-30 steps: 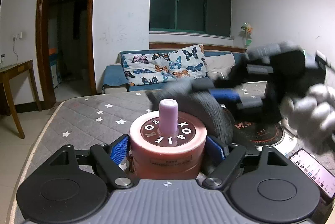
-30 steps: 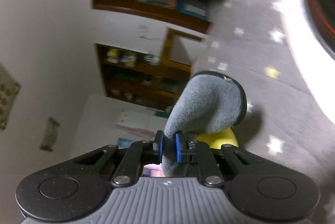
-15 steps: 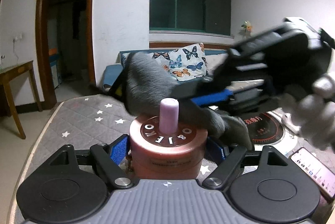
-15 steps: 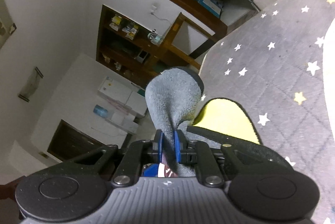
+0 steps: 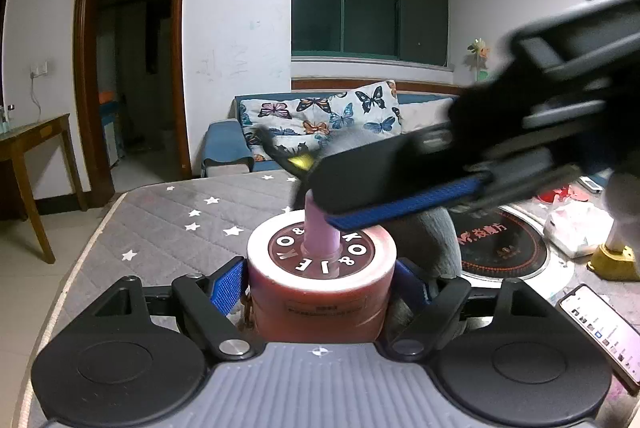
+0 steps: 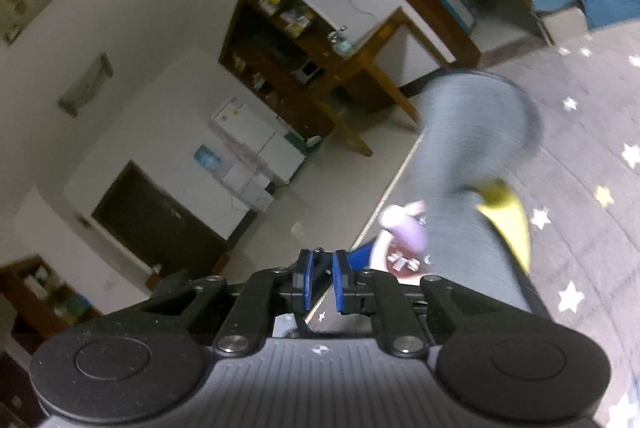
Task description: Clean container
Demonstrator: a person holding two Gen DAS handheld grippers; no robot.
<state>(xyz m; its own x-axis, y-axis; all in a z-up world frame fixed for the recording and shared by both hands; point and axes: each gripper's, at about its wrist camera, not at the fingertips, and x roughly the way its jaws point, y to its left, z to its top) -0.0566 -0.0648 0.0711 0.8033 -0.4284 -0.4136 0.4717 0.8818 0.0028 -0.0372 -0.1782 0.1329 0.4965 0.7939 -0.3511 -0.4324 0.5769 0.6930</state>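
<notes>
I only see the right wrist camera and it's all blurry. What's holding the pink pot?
Observer: The left gripper is clamped on the pot, one pad on each side.
Operator: What's on its lid?
Observer: White letters in a ring around the knob.
Operator: Is anything next to it?
Observer: A lit phone lies to its right.

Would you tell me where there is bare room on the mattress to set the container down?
The star-quilted mattress lies bare left of the container, out to its pale edge and back toward the sofa. The right is crowded: grey cloth, induction cooker, phone and a white bag.
</notes>
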